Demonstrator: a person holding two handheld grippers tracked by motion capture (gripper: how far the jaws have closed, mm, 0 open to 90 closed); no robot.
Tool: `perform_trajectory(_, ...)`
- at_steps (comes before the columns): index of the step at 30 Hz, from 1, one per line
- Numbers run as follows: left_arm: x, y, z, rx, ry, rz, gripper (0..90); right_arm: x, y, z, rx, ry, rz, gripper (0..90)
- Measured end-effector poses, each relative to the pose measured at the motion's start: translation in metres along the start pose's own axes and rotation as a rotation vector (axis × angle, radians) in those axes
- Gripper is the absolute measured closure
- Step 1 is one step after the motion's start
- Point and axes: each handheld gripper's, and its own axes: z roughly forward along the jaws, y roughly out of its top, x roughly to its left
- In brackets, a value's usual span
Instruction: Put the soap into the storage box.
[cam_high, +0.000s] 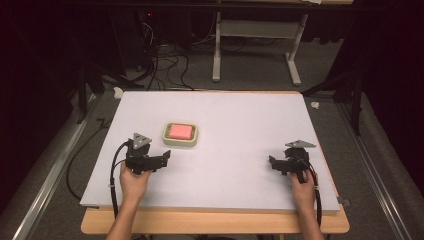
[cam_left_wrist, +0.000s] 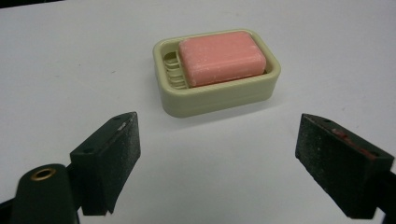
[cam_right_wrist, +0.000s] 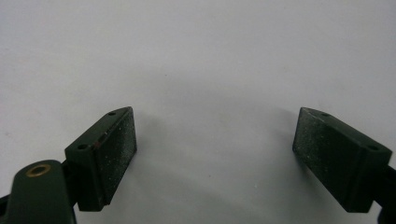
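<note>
Left gripper view: soap (cam_left_wrist: 222, 58) ahead, jaws wide

The table (cam_high: 225, 227) has a light wooden top, exposed along its near edge. A white board (cam_high: 240, 150) lies flat on it and covers nearly the whole top. A cream soap dish (cam_high: 180, 141) stands directly on the board, left of centre. A pink soap bar (cam_left_wrist: 222, 58) lies inside the dish, leaving ribs exposed at one end.

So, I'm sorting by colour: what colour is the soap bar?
Pink soap bar, clearest in the left gripper view.
</note>
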Motion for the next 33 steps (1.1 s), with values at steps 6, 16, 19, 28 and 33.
perform_trajectory(6, 0.002, -0.004, 0.001, 0.007, 0.002, -0.009, 14.8, 0.000, 0.000, 0.000, 0.000, 0.000, 0.000, 14.1)
perform_trajectory(16, 0.004, -0.011, 0.004, 0.021, 0.010, -0.013, 14.7, 0.000, 0.000, 0.000, 0.000, 0.000, 0.000, 14.1)
perform_trajectory(19, 0.005, -0.012, 0.004, 0.027, 0.009, -0.016, 14.7, 0.000, 0.000, 0.000, 0.000, 0.000, 0.001, 14.1)
perform_trajectory(28, 0.006, -0.018, 0.007, 0.046, 0.017, -0.020, 14.6, 0.000, 0.000, 0.000, 0.001, 0.000, 0.001, 14.1)
perform_trajectory(33, 0.006, -0.018, 0.009, 0.053, 0.020, -0.015, 14.6, 0.000, 0.000, 0.000, 0.000, 0.000, -0.001, 14.1)
